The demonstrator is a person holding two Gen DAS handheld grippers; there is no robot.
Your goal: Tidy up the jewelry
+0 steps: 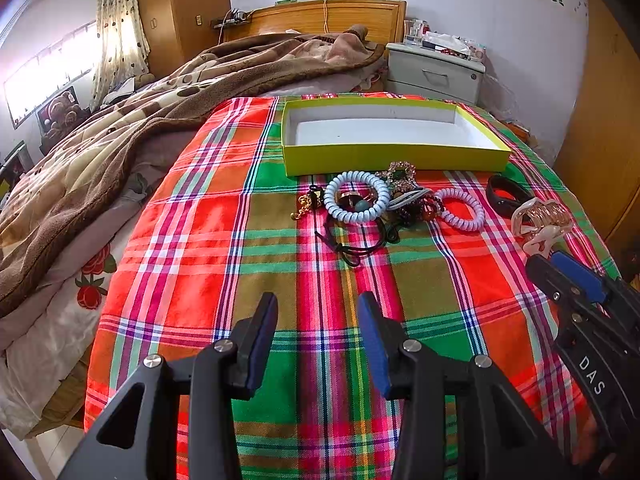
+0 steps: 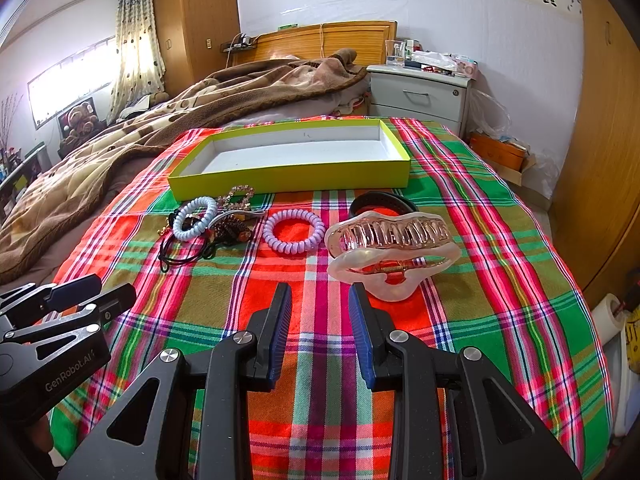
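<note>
Both your grippers hang over the plaid cloth (image 1: 280, 248) with jaws apart and nothing in them: left gripper (image 1: 317, 308), right gripper (image 2: 319, 294). The pink claw clip (image 2: 394, 252) sits just ahead of your right one. The jewelry pile (image 1: 380, 200) lies right beside the yellow-green box (image 1: 392, 156), nothing in it.

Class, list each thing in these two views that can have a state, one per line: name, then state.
Yellow-green box: lidless, nothing inside.
Pink claw clip: teeth closed, lying on the cloth.
Purple coil hair tie: lying alone, ungripped.
Left gripper: open, holding nothing.
Right gripper: open, holding nothing.
Nightstand drawer: shut.
</note>
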